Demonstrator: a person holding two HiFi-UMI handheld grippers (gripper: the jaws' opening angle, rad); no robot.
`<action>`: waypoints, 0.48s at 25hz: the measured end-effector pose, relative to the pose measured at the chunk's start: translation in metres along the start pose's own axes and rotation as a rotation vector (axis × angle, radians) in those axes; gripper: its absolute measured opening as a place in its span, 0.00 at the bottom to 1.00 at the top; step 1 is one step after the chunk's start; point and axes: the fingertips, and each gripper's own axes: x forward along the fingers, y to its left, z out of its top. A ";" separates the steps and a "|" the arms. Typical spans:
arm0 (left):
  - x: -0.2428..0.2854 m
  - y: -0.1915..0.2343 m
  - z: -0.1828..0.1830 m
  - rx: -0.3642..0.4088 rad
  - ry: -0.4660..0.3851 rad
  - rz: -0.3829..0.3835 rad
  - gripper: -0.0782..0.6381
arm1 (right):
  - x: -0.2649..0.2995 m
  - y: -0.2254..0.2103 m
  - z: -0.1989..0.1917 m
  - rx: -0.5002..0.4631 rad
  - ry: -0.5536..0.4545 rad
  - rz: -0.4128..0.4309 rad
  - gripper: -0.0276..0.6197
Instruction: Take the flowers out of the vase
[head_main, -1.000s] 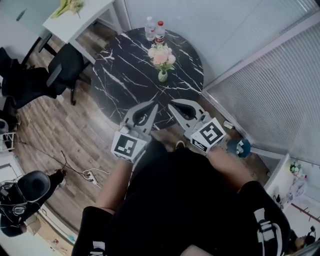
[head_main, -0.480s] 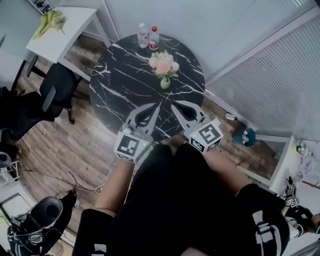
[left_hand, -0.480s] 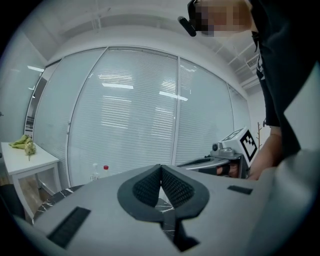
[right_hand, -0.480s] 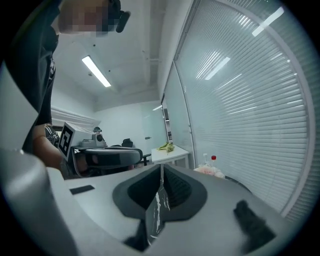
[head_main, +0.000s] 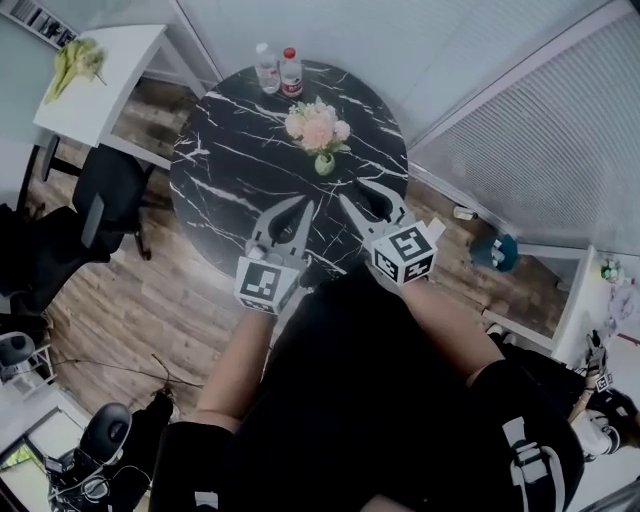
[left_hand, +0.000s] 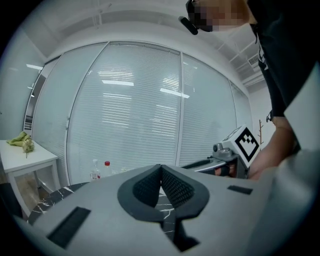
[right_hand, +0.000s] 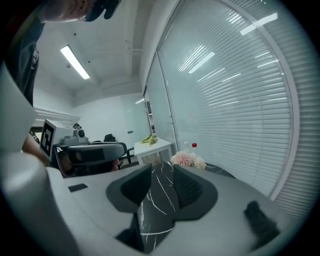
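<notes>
The small pale-green vase (head_main: 324, 163) looks light, so a slanted pull on the pink flower bunch (head_main: 317, 125) could topple it on the round black marble table (head_main: 230, 170). It stands mid-table, well apart from both grippers. The left gripper (head_main: 305, 207) is closed and empty. The right gripper (head_main: 361, 192) has just been opening; its jaws are slightly apart with nothing between them.

Even, cool indoor light with soft shadows. Ceiling strip lamp (right_hand: 75, 62) at 10 o'clock in right gripper view; glare streaks on blinds (left_hand: 125, 90). Fisheye bending, dark vignette at rims. Near body of left gripper (left_hand: 160, 169) is soft-focus.
</notes>
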 end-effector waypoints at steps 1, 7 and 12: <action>0.006 0.003 -0.003 -0.001 -0.002 0.006 0.13 | 0.004 -0.005 -0.003 0.006 0.007 -0.005 0.24; 0.037 0.016 -0.023 -0.015 -0.001 0.039 0.13 | 0.035 -0.038 -0.027 0.027 0.059 -0.052 0.36; 0.064 0.030 -0.051 -0.009 0.036 0.075 0.13 | 0.065 -0.062 -0.043 0.053 0.075 -0.069 0.44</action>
